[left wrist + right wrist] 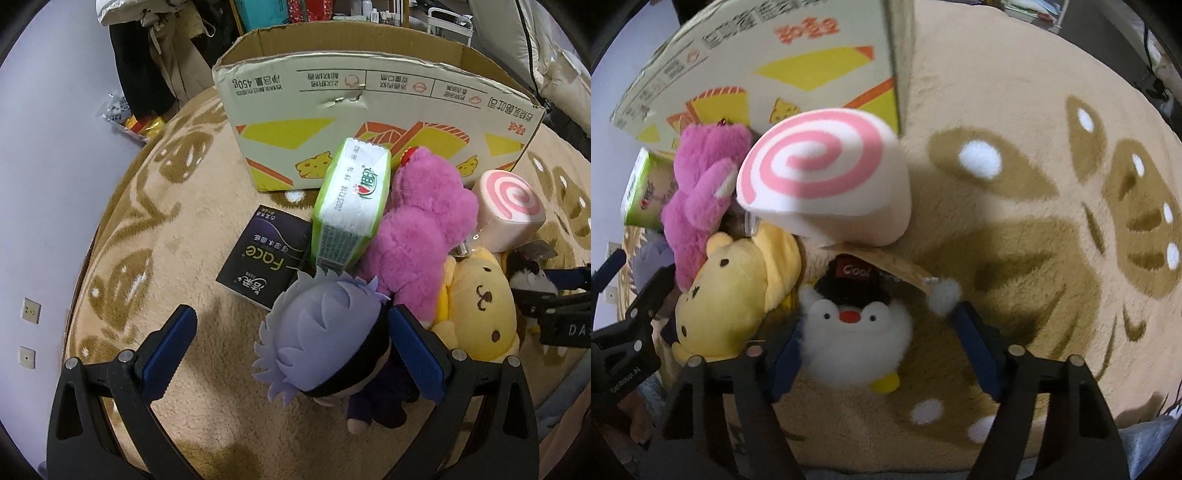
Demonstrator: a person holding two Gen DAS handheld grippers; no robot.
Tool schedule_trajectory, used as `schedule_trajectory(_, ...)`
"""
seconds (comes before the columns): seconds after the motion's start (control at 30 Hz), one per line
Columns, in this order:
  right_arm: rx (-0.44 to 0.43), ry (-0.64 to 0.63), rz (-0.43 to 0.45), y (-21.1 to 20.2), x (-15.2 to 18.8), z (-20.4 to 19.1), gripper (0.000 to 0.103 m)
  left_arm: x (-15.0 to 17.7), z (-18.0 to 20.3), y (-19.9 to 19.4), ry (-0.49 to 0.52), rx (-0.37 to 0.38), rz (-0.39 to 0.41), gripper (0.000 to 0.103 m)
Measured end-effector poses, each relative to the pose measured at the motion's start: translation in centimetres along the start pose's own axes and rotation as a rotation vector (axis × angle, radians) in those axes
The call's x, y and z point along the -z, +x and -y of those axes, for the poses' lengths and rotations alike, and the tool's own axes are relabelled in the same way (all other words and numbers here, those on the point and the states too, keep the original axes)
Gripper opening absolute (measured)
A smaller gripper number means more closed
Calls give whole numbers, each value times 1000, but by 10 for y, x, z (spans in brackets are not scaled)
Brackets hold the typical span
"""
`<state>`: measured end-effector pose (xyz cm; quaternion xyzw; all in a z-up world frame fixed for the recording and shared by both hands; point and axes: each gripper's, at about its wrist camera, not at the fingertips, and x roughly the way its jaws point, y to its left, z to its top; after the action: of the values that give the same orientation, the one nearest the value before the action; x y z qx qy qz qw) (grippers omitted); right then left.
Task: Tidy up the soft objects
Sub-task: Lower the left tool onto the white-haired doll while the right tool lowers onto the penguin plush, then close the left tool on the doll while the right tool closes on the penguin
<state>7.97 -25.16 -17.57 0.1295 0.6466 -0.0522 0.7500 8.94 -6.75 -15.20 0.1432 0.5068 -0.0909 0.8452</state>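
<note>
In the left wrist view, a black tissue pack [264, 256] lies flat on the beige patterned rug [147, 236], well in front of the open cardboard box [369, 122]. Just to its right a green-and-white tissue pack [351, 206] stands tilted, leaning against a pink plush bear [424, 229]. In front of these, a purple-haired plush doll [332, 339] lies between the blue pads of the left gripper [291, 350], whose jaws are spread wide; the doll sits against the right-hand pad and clear of the left one, so nothing is clamped. Right of the bear, a yellow plush dog [480, 306] lies on its side, with a pink-swirl roll cushion [509, 210] behind it, close to the box.

In the right wrist view, the pink bear, the yellow dog [731, 299] and the swirl cushion [827, 173] crowd the left half. A white penguin plush [855, 332] in a black cap lies on the rug between the jaws of the right gripper [877, 354]. The jaws stand wide apart; the left pad touches the penguin's side, while the right pad is beside its raised wing, with a gap to the body.
</note>
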Motion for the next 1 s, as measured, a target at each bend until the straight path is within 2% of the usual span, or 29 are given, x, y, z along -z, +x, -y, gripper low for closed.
schedule_trajectory(0.3, 25, -17, -10, 15, 0, -16, 78, 0, 4, 8, 15, -4, -23, 102)
schedule_trajectory(0.5, 44, -30, -1, 10, 1, -21, 67, 3, 7, 10, 23, -5, -32, 101)
schedule_trajectory(0.6, 65, -43, 0, 3, 6, -26, 59, 5, 7, 10, 22, 13, -33, 95)
schedule_trajectory(0.7, 76, -54, 3, -1, 9, -33, 49, 6, 9, 8, 19, 48, -38, 83)
schedule_trajectory(0.73, 82, -57, 4, -4, 11, -33, 44, 6, 10, 7, 21, 60, -39, 77)
schedule_trajectory(0.77, 81, -57, 5, -5, 12, -34, 42, 6, 12, 6, 29, 80, -38, 65)
schedule_trajectory(0.8, 79, -57, 5, -5, 13, -35, 39, 7, 14, 5, 45, 94, -40, 62)
schedule_trajectory(0.9, 58, -54, 3, -8, 15, -36, 29, 9, 21, -1, 80, 65, -16, 62)
schedule_trajectory(1.0, 24, -63, 9, -12, 21, -40, 25, 11, 24, -7, 87, 56, 0, 61)
